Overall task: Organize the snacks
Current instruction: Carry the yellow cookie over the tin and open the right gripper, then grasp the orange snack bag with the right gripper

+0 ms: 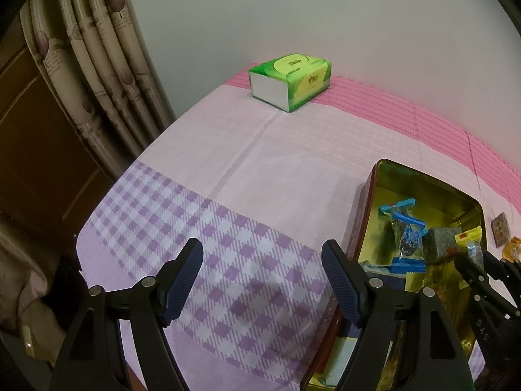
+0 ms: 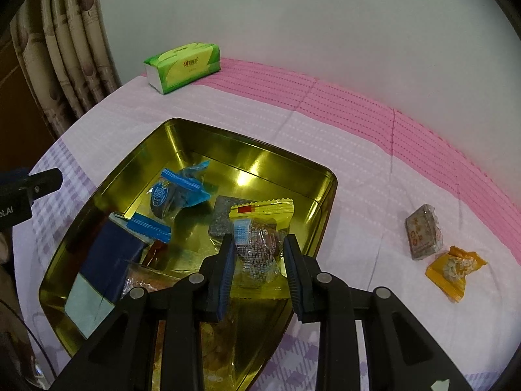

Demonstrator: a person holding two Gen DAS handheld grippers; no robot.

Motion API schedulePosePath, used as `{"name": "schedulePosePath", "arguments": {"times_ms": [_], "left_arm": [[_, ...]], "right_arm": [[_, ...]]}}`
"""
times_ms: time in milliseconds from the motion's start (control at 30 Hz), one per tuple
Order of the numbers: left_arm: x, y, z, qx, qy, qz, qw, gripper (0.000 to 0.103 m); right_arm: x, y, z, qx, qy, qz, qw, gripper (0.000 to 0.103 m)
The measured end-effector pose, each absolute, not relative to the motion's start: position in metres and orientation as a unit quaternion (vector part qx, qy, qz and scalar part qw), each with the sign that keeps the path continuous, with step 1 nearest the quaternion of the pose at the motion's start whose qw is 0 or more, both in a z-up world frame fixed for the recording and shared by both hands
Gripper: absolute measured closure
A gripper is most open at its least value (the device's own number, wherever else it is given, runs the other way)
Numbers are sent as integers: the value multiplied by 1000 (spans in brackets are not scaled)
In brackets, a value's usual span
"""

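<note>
A gold tin (image 2: 182, 130) holds several wrapped snacks, among them blue-wrapped ones (image 2: 176, 192), a yellow-topped one (image 2: 260, 208) and a dark blue box (image 2: 107, 254). My right gripper (image 2: 260, 244) is over the tin's near right part, its jaws around a clear-wrapped brown snack (image 2: 257, 251) with a small gap on each side. Two snacks lie on the cloth to the right: a grey-brown square one (image 2: 423, 234) and an orange one (image 2: 456, 270). My left gripper (image 1: 262, 260) is open and empty over the checked cloth, left of the tin (image 1: 423, 179).
A green tissue pack (image 1: 289, 81) sits at the far edge of the table by the wall; it also shows in the right wrist view (image 2: 182, 65). Curtains (image 1: 107, 65) hang on the left. The pink and purple tablecloth (image 1: 260, 163) covers the table.
</note>
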State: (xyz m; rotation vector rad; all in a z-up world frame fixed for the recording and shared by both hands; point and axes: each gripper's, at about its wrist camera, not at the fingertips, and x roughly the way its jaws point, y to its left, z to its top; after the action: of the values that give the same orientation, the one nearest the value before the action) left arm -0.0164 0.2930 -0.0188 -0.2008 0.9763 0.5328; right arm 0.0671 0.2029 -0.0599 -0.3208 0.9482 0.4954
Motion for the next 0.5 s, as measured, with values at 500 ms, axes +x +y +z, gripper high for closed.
{"name": "schedulePosePath", "arguments": {"times_ms": [500], "left_arm": [[-15,289,-21,-91,465,248,845,27]], "right_arm": [[66,196,-51,-132,443,236,855,64]]}}
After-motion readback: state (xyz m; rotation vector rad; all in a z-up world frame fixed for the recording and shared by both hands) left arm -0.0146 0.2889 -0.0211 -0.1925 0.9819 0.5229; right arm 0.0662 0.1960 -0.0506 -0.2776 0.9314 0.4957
